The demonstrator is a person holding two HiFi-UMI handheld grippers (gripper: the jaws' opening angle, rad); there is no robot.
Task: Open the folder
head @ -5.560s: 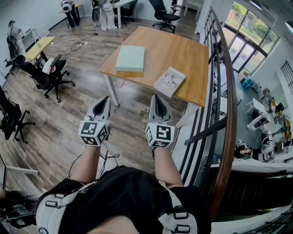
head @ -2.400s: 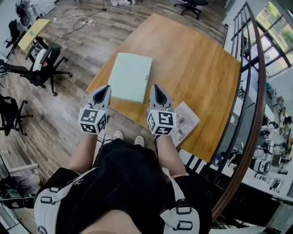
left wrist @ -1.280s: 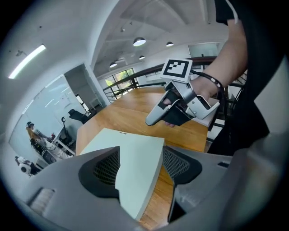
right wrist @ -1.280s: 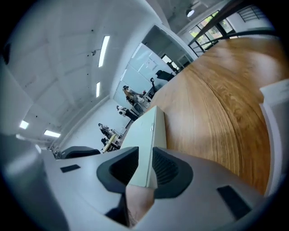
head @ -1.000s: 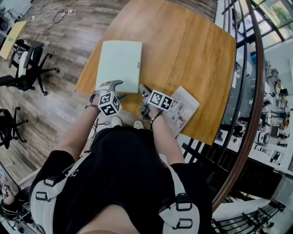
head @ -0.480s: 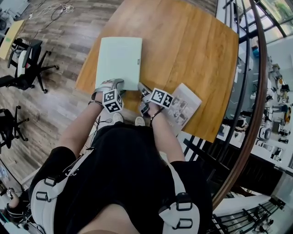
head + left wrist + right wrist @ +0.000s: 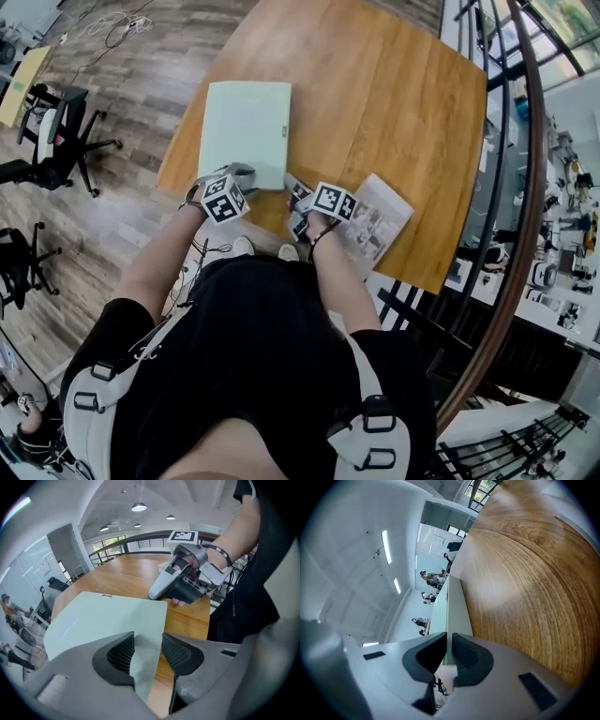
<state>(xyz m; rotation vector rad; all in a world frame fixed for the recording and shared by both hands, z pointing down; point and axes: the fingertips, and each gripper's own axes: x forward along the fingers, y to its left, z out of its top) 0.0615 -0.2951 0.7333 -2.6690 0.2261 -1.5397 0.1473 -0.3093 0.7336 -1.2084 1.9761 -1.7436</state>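
Observation:
The pale green folder [image 7: 246, 131] lies shut and flat on the wooden table [image 7: 394, 103]. My left gripper [image 7: 246, 174] points steeply down at its near edge. In the left gripper view the folder [image 7: 103, 620] reaches in between the closing jaws of that gripper [image 7: 147, 651], and a gap still shows beside the right pad. My right gripper [image 7: 293, 184] lies low by the folder's near right corner, with its tip [image 7: 153, 595] at that corner. Its jaws [image 7: 449, 651] stand shut to a thin slit, facing the folder's side edge [image 7: 452, 606].
A magazine [image 7: 375, 220] lies on the table right of the right gripper. The table's near edge runs just under both hands. Office chairs [image 7: 56, 131] stand on the wood floor at left, and a railing [image 7: 511, 187] runs along the right.
The person has walked up to the table and brought both grippers down to the folder's near edge. Over the last second the left gripper tipped further down over that edge.

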